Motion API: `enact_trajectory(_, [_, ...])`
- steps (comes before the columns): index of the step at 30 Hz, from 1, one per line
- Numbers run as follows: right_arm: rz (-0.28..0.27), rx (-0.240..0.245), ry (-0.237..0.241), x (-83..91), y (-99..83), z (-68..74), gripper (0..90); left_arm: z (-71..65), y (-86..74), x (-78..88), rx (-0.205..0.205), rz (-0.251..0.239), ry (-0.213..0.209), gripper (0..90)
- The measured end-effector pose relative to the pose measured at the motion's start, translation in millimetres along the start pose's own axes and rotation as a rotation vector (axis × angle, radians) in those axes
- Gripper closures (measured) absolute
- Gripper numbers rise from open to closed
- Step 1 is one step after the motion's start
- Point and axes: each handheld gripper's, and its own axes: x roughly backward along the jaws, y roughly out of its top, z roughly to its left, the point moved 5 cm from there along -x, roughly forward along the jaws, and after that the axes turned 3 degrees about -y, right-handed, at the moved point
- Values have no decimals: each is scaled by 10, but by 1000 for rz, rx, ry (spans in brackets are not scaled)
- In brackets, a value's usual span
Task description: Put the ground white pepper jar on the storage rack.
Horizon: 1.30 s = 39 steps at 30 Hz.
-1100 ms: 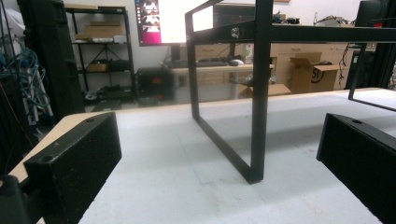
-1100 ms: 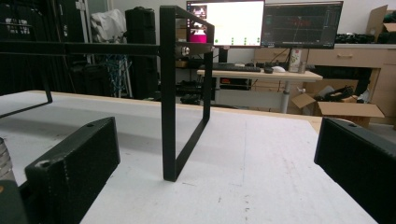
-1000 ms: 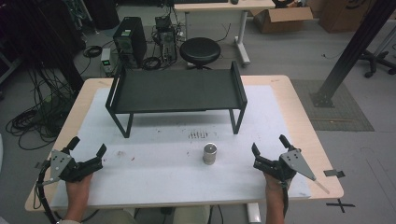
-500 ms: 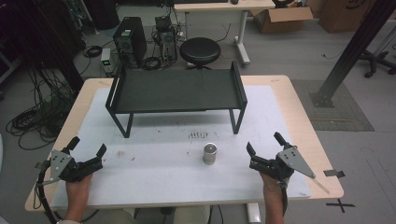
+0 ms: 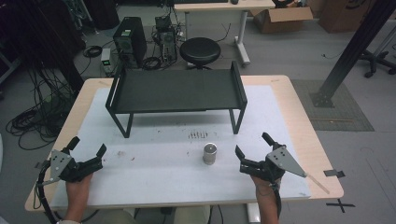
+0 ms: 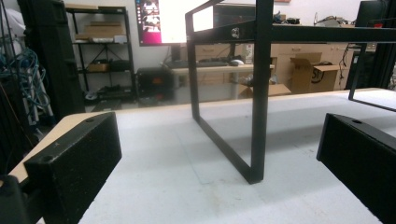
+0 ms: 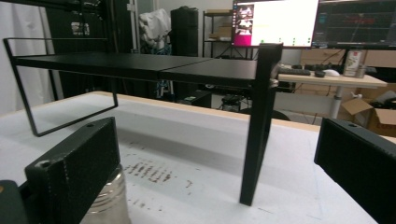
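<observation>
Steel can (image 7: 105, 203) behind right gripper (image 5: 255, 150) finger.

The small can (image 5: 209, 153) at lower centre looks like brushed, dull-shining metal. The rack (image 5: 175, 90) above it is matt black metal. The table (image 5: 299, 116) shows pale wood edges under a smooth white sheet.

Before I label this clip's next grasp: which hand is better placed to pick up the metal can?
Right. The right tongs stand open just beside the metal can, which shows by their jaw in the right gripper view; the left tongs sit far off.
</observation>
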Motion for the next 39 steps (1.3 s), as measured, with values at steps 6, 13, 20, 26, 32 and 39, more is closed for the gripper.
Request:
enact_trajectory(6, [10, 4, 35, -30, 14, 109, 0, 0, 0, 0, 0, 0, 0, 2])
enact_trajectory(13, [38, 7, 90, -81, 7, 270, 0, 1, 0, 0, 0, 0, 0, 2])
enact_trajectory(20, [53, -1, 129, -120, -5, 384, 0, 1, 0, 0, 0, 0, 0, 2])
enact_trajectory(26, [93, 6, 161, -177, -63, 477, 0, 0, 0, 1, 1, -1, 0, 2])
enact_trajectory(32, [147, 3, 184, -265, -163, 555, 0, 1, 0, 0, 1, -1, -1, 2])
enact_trajectory(39, [210, 3, 205, -372, -263, 638, 0, 0, 0, 1, 1, -1, 0, 2])
